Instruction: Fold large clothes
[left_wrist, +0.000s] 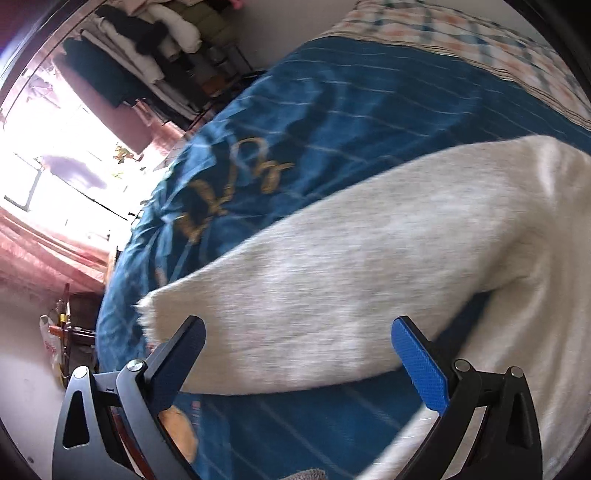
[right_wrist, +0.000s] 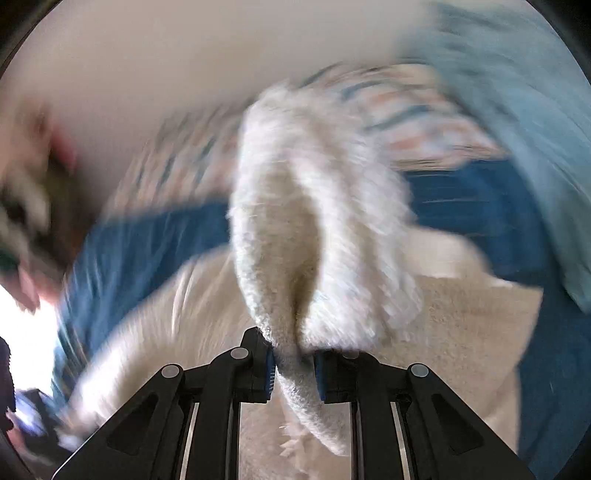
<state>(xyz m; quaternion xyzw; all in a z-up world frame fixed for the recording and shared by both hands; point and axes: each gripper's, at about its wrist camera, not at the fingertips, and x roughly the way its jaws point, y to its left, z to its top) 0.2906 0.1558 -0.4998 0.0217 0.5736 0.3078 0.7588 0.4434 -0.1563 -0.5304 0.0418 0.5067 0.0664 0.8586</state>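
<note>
A large cream fuzzy garment (left_wrist: 351, 266) lies on a blue bedspread (left_wrist: 314, 122); one sleeve stretches to the left with its cuff near my left fingers. My left gripper (left_wrist: 297, 339) is open and empty, just above that sleeve. In the right wrist view, my right gripper (right_wrist: 293, 365) is shut on a bunched fold of the cream garment (right_wrist: 310, 229) and holds it up above the rest of the garment (right_wrist: 461, 332). The right wrist view is blurred by motion.
A plaid pillow or quilt (left_wrist: 461, 40) lies at the head of the bed, also in the right wrist view (right_wrist: 406, 122). A rack of hanging clothes (left_wrist: 147, 55) stands by a bright window (left_wrist: 48, 177). Clutter (left_wrist: 66, 339) sits on the floor beside the bed.
</note>
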